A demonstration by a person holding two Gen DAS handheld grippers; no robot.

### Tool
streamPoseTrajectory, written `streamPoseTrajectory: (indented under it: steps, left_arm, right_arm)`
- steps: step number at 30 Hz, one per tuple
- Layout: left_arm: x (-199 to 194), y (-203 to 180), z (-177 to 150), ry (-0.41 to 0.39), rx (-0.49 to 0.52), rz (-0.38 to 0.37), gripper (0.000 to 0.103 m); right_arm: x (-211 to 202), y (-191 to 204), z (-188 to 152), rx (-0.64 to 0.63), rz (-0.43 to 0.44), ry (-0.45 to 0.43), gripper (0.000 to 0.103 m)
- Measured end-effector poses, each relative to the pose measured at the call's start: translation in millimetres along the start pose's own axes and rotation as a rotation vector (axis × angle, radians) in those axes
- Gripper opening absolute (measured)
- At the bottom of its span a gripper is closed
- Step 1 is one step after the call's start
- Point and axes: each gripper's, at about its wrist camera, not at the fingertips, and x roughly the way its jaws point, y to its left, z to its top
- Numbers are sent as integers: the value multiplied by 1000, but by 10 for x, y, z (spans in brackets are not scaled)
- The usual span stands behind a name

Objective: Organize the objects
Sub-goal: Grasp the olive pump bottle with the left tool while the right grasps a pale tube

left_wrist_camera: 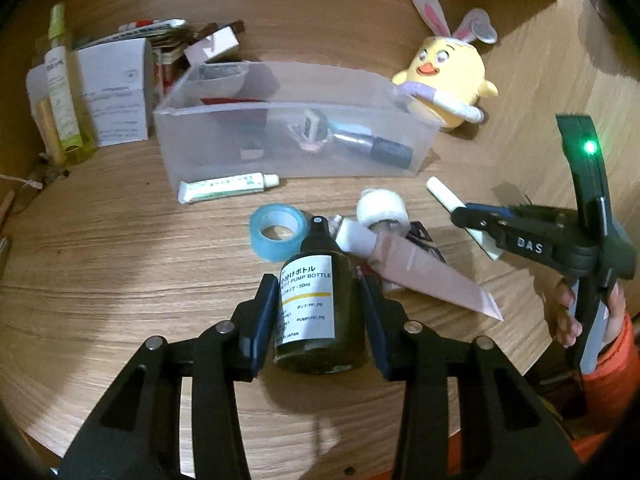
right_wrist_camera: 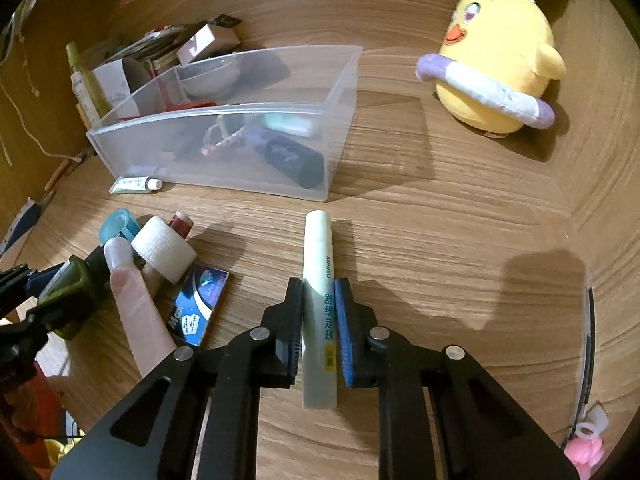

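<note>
Wooden bench (left_wrist_camera: 120,280) is all around us, with lots of little things lying on it. We see our left gripper (left_wrist_camera: 320,312) closed partway around a dark green pump bottle (left_wrist_camera: 320,304) with a white label. Both pads touch its sides, and the bottle lies on the bench. Just past it sit a blue tape roll (left_wrist_camera: 276,236), a white bandage roll (left_wrist_camera: 382,210) and a pink tube (left_wrist_camera: 432,276). Our right gripper (right_wrist_camera: 319,332) is squeezed nearly shut on a thin pale green tube (right_wrist_camera: 318,280), which lies on the bench and points away from us. A clear plastic bin (right_wrist_camera: 224,152) stands farther back, with a dark bottle and other small things inside. A small white and green tube (left_wrist_camera: 228,186) lies just in front of the bin. A yellow chick toy (right_wrist_camera: 500,60) with bunny ears sits to the right, well apart from the bin.
</note>
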Motion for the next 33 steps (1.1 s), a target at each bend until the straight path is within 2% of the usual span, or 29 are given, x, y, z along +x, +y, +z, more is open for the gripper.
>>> streamPoseTrajectory:
  steps: [11,17,27,33]
  left_arm:
    - [-268,227,181,-92,-62,43,41]
    - [-358,302,323,-146,-91,41,41]
    - [-479,311,727,-246,-74,44,41]
    - [-369,269,998,-262,-67,49,41]
  right_arm:
    - [-358,-82,72,51,21,-98,14]
    - [-572,-35,188,47,35,-165,14]
    - [-731,105,457,34,79,-249,14]
    - [-719,197,666,22,95,-283,14]
